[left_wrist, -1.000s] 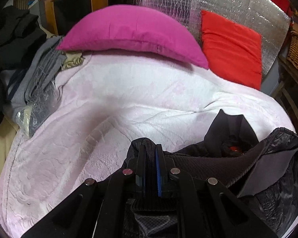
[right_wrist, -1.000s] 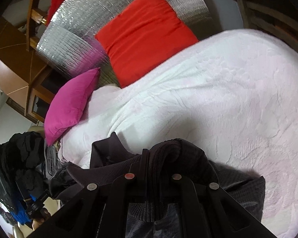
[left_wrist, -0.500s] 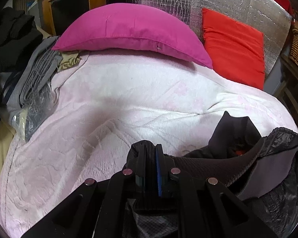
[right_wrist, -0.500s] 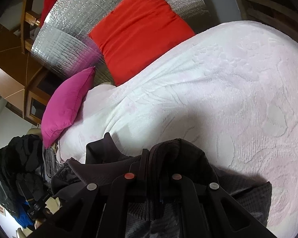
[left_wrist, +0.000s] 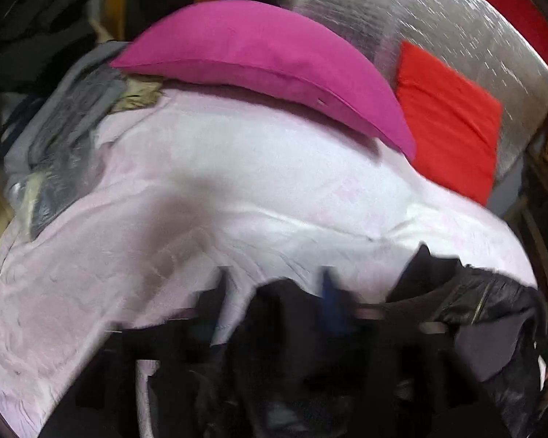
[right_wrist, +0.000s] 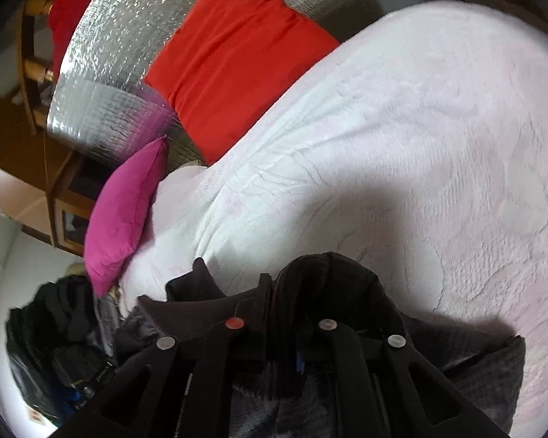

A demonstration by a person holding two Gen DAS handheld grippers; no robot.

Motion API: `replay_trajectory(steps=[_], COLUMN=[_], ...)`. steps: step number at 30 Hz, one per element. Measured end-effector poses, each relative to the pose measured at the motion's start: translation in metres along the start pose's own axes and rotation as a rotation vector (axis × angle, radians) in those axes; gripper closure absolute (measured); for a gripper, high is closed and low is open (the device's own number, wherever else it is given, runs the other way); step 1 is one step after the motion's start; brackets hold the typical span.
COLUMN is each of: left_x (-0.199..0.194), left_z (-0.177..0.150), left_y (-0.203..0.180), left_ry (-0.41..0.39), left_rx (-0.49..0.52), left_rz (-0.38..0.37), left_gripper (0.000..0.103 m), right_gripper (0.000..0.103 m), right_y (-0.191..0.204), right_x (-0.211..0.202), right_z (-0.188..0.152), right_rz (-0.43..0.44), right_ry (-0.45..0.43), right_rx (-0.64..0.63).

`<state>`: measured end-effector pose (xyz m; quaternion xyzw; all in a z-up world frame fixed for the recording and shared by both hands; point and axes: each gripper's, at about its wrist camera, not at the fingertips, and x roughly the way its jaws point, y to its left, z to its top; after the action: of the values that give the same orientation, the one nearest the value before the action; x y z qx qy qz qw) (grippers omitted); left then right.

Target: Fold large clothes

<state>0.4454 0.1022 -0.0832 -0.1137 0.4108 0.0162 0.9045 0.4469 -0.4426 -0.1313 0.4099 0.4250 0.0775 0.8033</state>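
1. Two tongs are in my views, both low over the near edge of the bed (right_wrist: pixel 438 116), which is covered with a pale pink quilt.
2. My left tongs (left_wrist: pixel 274 292) are blurred; their jaws are opening and stand well apart, with a bunch of the dark jacket (left_wrist: pixel 467 303) lying between them. I cannot see the pads pressing on it.
3. My right tongs (right_wrist: pixel 281 292) are only slightly parted and opening, and a ribbed fold of the dark jacket (right_wrist: pixel 328 273) sits pinched between the pads.
4. That jacket lies heaped at the near edge of the bed, right under both tongs, its shiny lining showing on the left view's right side.
5. At the far edge of the bed, a magenta pillow (left_wrist: pixel 266 58) lies beside a red cushion (left_wrist: pixel 453 124), which leans on a silver foil sheet (right_wrist: pixel 109 84).
6. Along the left edge of the bed, grey folded clothes (left_wrist: pixel 65 124) sit stacked.
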Motion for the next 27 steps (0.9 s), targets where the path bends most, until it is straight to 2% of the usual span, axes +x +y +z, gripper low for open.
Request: replay_trajectory(steps=[2, 3, 4, 5, 8, 10, 15, 17, 19, 21, 26, 27], left_x=[-0.015, -0.021, -0.027, -0.031, -0.057, -0.072, -0.093, -0.096, -0.096, -0.093, -0.085, -0.085], left_z=[0.004, 0.006, 0.008, 0.008, 0.0, -0.014, -0.078, -0.107, -0.126, -0.133, -0.143, -0.144], left_y=[0.012, 0.018, 0.023, 0.027, 0.045, 0.058, 0.083, 0.083, 0.079, 0.077, 0.066, 0.065], left_ry=[-0.063, -0.068, -0.068, -0.071, -0.107, -0.116, -0.045, -0.021, -0.008, 0.017, 0.047, 0.051], left_rx=[-0.044, -0.059, -0.07, -0.072, -0.029, 0.004, 0.117, 0.153, 0.176, 0.161, 0.135, 0.137], left_rz=[0.004, 0.004, -0.005, -0.015, -0.005, -0.016, -0.053, -0.064, -0.059, -0.07, -0.063, -0.051], left_gripper=[0.032, 0.032, 0.032, 0.032, 0.032, 0.032, 0.032, 0.032, 0.032, 0.032, 0.032, 0.05], right_gripper=[0.042, 0.005, 0.001, 0.001, 0.001, 0.001, 0.002, 0.009, 0.023, 0.029, 0.03, 0.042], right_y=[0.0, 0.001, 0.003, 0.005, 0.012, 0.013, -0.006, -0.017, -0.027, -0.034, -0.038, -0.036], right_x=[-0.01, -0.019, -0.029, -0.039, -0.064, -0.086, -0.119, -0.123, -0.128, -0.127, -0.115, -0.113], right_z=[0.001, 0.001, 0.001, 0.002, 0.001, -0.009, -0.069, -0.088, -0.103, -0.11, -0.115, -0.118], right_rz=[0.024, 0.036, 0.031, 0.041, 0.063, 0.043, -0.093, -0.117, -0.152, -0.156, -0.187, -0.2], right_ry=[-0.042, -0.081, -0.128, -0.158, -0.149, -0.142, -0.063, -0.035, -0.021, 0.007, 0.049, 0.058], right_rx=[0.007, 0.014, 0.016, 0.005, -0.053, -0.129, -0.334, -0.34, -0.338, -0.324, -0.32, -0.341])
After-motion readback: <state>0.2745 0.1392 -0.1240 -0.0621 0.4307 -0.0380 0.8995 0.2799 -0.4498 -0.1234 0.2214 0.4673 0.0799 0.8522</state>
